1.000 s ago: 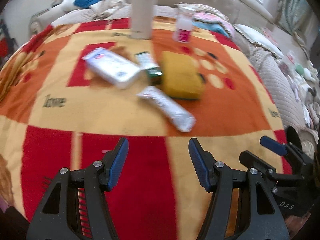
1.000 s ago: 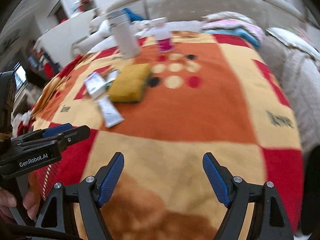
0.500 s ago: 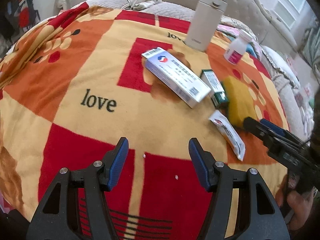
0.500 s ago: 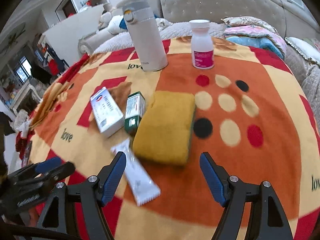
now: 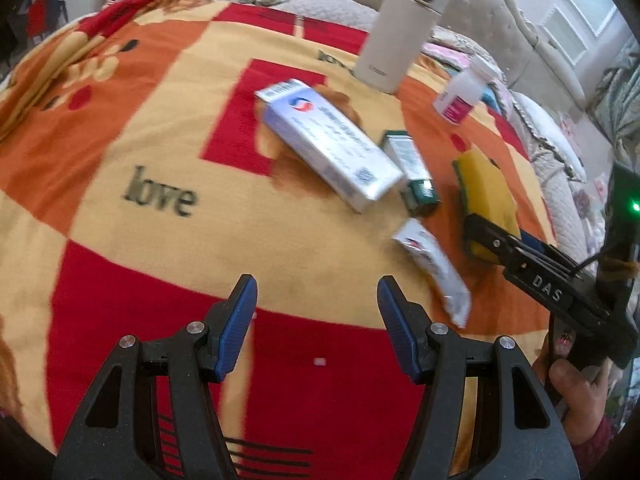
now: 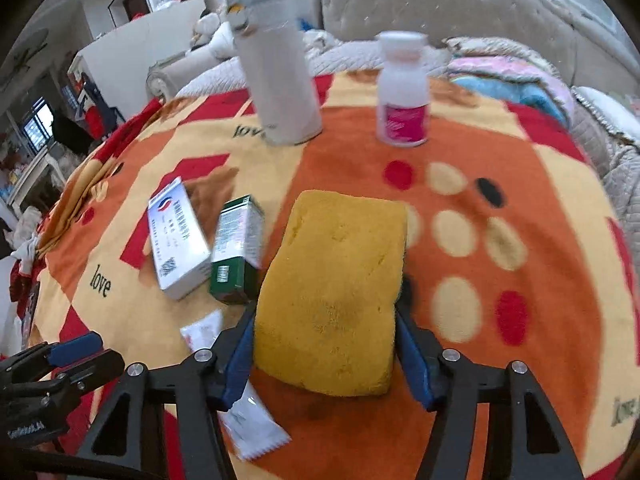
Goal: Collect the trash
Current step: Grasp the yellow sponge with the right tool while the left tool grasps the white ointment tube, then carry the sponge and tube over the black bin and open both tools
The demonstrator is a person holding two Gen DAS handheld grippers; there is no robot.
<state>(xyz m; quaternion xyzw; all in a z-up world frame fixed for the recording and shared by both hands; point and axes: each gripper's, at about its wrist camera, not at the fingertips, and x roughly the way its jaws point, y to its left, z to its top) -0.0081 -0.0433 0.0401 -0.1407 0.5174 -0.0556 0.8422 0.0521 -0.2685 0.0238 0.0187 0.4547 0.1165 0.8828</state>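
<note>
On the patterned blanket (image 5: pixel 168 248) lie a white box (image 5: pixel 332 144), a green box (image 5: pixel 412 172), a white sachet (image 5: pixel 434 268) and a yellow sponge (image 6: pixel 336 288). My right gripper (image 6: pixel 324 312) straddles the sponge's near end. Its jaws are closing and both blue pads (image 6: pixel 240 352) touch the sponge's sides. In the left wrist view the right gripper (image 5: pixel 504 236) reaches over the sponge (image 5: pixel 486 188). My left gripper (image 5: pixel 316 300) hangs open over bare blanket, short of the boxes, with nothing between its fingers. It shows at the right wrist view's lower left as the left gripper (image 6: pixel 72 356).
A tall white flask (image 6: pixel 280 76) and a white pill bottle with a pink label (image 6: pixel 402 92) stand upright at the blanket's far side. A tufted grey sofa (image 6: pixel 460 8) with cushions and clothes lies beyond. A hand (image 5: pixel 576 392) holds the right gripper.
The right gripper came forward over the sponge and its jaws narrowed around it. The left gripper slid left and closer to the blanket, so the boxes now sit ahead and to its right.
</note>
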